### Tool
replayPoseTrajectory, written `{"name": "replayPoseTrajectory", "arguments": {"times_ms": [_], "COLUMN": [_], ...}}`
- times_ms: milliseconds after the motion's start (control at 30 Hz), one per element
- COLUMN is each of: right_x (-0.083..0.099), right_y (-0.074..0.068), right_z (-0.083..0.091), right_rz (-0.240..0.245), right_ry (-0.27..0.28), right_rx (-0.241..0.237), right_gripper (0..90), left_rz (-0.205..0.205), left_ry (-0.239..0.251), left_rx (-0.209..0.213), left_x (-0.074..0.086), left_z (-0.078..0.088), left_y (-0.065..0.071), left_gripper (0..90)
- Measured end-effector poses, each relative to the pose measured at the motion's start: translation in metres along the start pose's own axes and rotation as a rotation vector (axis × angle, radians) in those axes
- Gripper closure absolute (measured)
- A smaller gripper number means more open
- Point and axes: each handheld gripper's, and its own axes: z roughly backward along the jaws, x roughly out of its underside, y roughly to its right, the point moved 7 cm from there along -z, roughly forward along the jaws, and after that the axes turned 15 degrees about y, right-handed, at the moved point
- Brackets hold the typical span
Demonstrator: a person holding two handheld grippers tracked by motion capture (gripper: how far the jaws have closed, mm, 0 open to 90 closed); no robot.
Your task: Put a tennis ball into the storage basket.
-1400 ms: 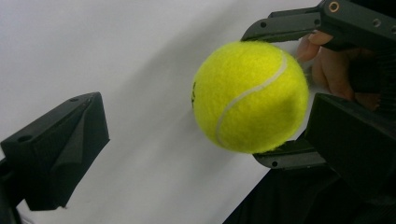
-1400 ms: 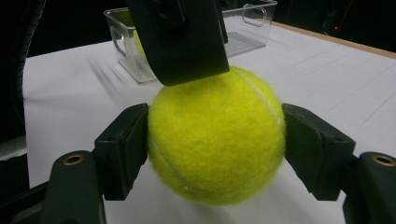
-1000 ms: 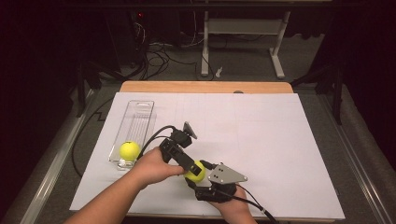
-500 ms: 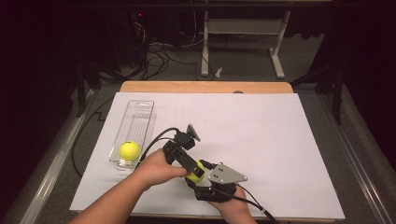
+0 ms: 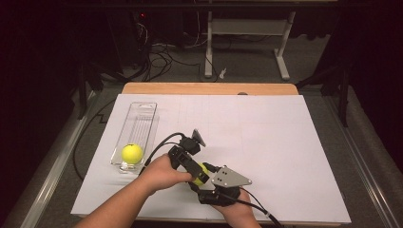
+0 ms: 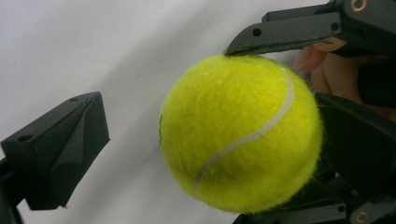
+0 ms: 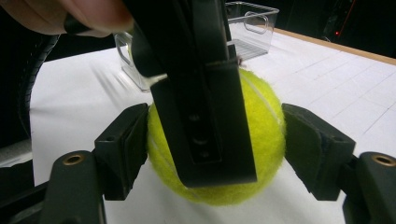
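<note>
Down near the front edge of the white sheet [image 5: 285, 142], the right gripper [image 7: 217, 154] is clenched on a tennis ball [image 7: 219, 144]: in the right gripper view its two black jaws press the ball's left and right sides, and the ball sits squarely between them, just above the paper. The person's right hand [image 5: 237, 211] holds that gripper from below, under its grey three-cornered plate [image 5: 230, 176].

The left gripper [image 6: 205, 154] reaches in around the same ball [image 6: 240, 133]. Its jaws are spread, not yet gripping. In the left gripper view one jaw stands well apart from the ball on the left, with bare paper between them, while the other jaw lies close against the ball's right side; whether that one touches the felt I cannot tell. In the right gripper view one of the left gripper's jaws crosses in front of the ball, covering its middle. The left hand [image 5: 161, 173] wraps the gripper's body, and its cable loops away toward the far side.

Seen from above, the ball [image 5: 203, 172] shows as a small yellow patch between the two tools. Well off to the left of both sets of fingers stands a clear plastic bin [image 5: 140, 124], and a second tennis ball [image 5: 132, 153] rests in its near end.
</note>
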Motion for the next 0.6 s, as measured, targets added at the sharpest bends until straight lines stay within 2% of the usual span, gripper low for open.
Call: {"name": "replayPoseTrajectory", "arguments": {"times_ms": [300,600], "right_x": [0.0012,0.002], "right_y": [-0.0005,-0.0005], "right_z": [-0.0006,-0.0011], "right_rz": [0.008,0.008], "right_ry": [-0.005,-0.008], "right_rx": [0.001,0.005], "right_gripper": [28.1,28.2], "left_rz": [-0.002,0.002], "left_ry": [-0.004,-0.013], "left_rx": [0.006,0.044], "left_x": [0.0016,0.0028], "left_z": [-0.0009,-0.0003], "left_y": [-0.0005,0.0022], "left_gripper": [2.4,13.0]}}
